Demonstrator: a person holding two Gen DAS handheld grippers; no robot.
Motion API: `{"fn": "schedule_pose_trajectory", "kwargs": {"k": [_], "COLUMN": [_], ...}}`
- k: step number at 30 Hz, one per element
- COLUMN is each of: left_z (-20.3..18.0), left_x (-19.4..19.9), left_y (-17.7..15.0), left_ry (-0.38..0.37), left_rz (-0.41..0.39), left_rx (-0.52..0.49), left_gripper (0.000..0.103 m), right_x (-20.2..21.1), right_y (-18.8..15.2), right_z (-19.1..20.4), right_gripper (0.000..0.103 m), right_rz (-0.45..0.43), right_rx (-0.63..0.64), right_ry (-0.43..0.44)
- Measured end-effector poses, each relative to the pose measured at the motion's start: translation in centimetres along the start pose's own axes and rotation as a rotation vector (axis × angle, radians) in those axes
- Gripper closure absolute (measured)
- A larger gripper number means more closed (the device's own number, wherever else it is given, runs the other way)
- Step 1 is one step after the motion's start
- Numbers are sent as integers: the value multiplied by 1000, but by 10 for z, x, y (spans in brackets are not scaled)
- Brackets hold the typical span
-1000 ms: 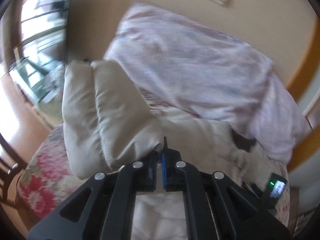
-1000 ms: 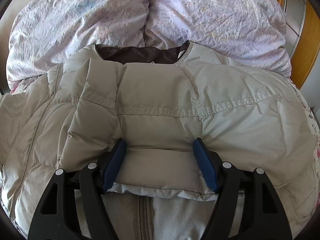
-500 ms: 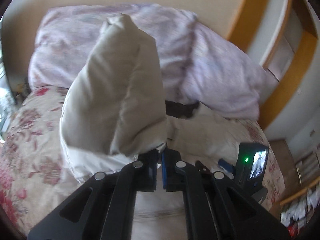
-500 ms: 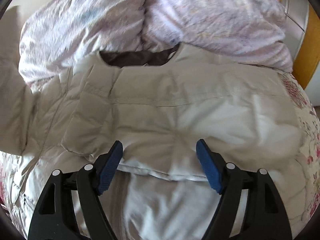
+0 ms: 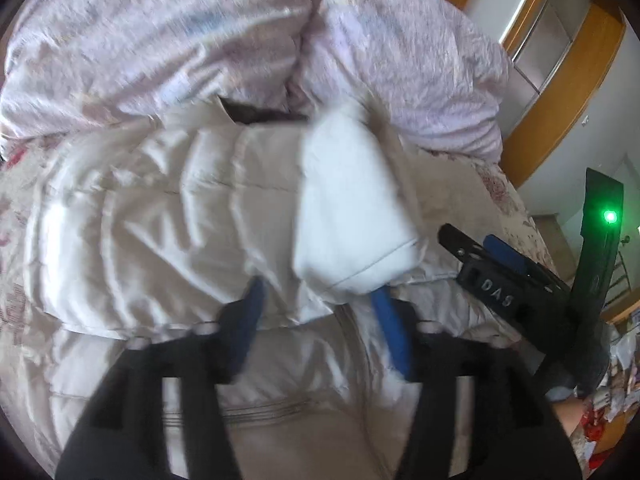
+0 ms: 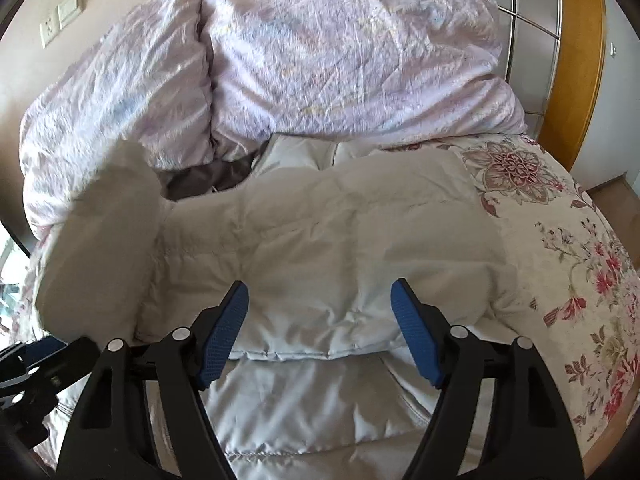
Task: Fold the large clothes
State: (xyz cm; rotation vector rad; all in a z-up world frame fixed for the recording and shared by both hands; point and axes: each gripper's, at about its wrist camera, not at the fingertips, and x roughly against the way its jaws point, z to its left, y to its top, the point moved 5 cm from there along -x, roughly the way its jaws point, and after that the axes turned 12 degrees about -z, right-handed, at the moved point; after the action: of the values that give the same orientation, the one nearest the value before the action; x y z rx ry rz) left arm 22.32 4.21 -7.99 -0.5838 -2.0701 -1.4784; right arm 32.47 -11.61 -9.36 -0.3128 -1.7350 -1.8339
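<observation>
— Blue pads, that's what sits nearest: the left gripper (image 5: 320, 308) has its jaws opening, and the end of the sleeve (image 5: 352, 216) lies right at the gap, its cuff against the right-hand pad (image 5: 390, 332). The picture is smeared there, so I can't say the pads press on it; they look to stand clear.

— And the other one?

— The right gripper (image 6: 320, 320) has its jaws standing wide and easing inward a little. Nothing is pinched. Its pads (image 6: 224, 332) hover over the folded lower edge of the jacket (image 6: 320, 248).

— Where is the jacket?

— Spread flat on the bed, a puffy, pale beige quilted thing. From the left camera you see the right gripper (image 5: 504, 268) just off the jacket's right edge, with a small green light (image 5: 609, 216) on the black unit behind it. From the right camera the left gripper (image 6: 36, 364) pokes in at the lower left corner, and the sleeve (image 6: 104, 236) is a blurred beige shape over the jacket's left side.

— Further back?

— The collar opening, with its dark brown lining (image 6: 200, 178), points toward the head of the bed. To the right of the jacket the flowered bedspread (image 6: 580, 264) shows. Beyond the collar a crumpled lilac quilt (image 6: 340, 48) is heaped up, touching the jacket's top. Behind it is a plain wall with switches (image 6: 62, 14), and wooden frames (image 6: 580, 60) at right.
</observation>
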Motion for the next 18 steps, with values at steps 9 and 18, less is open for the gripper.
{"fn": "schedule_pose_trajectory", "kwargs": {"k": [9, 18], "left_z": [40, 63], "left_x": [24, 29], "left_y": [11, 9], "left_ry": [214, 275], "left_rz": [-83, -87], "left_rx": [-71, -89], "left_gripper": [39, 31], "right_x": [8, -14], "right_y": [12, 2], "right_z": [18, 28], "right_gripper": [39, 36], "right_rz": [27, 157], "right_rx": [-182, -260], "right_ry": [258, 298]}}
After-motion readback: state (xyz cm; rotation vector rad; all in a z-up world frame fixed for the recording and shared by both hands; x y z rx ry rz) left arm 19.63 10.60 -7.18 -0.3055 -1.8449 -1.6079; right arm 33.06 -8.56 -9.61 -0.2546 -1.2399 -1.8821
